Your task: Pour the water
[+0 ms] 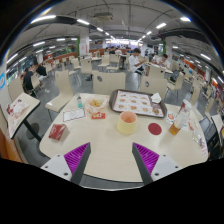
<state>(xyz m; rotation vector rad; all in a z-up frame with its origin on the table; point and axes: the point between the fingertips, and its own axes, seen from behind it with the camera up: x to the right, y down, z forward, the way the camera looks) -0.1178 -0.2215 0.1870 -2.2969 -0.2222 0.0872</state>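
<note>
Task thing first: a small water bottle (80, 104) stands upright towards the left of the round pale table (105, 160), beyond the left finger & well apart from it. It's capped as far as I can tell, too small to be sure. Upright & free-standing makes sense for a side grab around the body.

Likely receiver: a pale cup (127, 123) w/ a pinkish rim, near mid-table, just ahead of the gap betw. the fingers, nothing crowding it, so there's room to tip a bottle over it. Whether it's the intended vessel is my guess; contents can't be seen.

Around that: a red round lid or coaster (154, 128) just right of the cup; an amber bottle (174, 124) further right near the table edge; a baking tray (133, 102) w/ small round items behind the cup; a shallow bowl (96, 102) beside the water bottle; a red packet (57, 131) at the left edge.

Gripper (110, 161) hangs above the near side of the table, fingers spread wide w/ nothing betw. them, purple pads (75, 156) facing inward. It's released, empty, not touching anything. High & centred like this it overlooks the whole layout, so I judge the task as not begun: bottle not yet reached.

Next move prob. needs a swing left & down to bracket the bottle w/o clipping the bowl.

Background: busy hall w/ other tables & people, no bearing on the job
</note>
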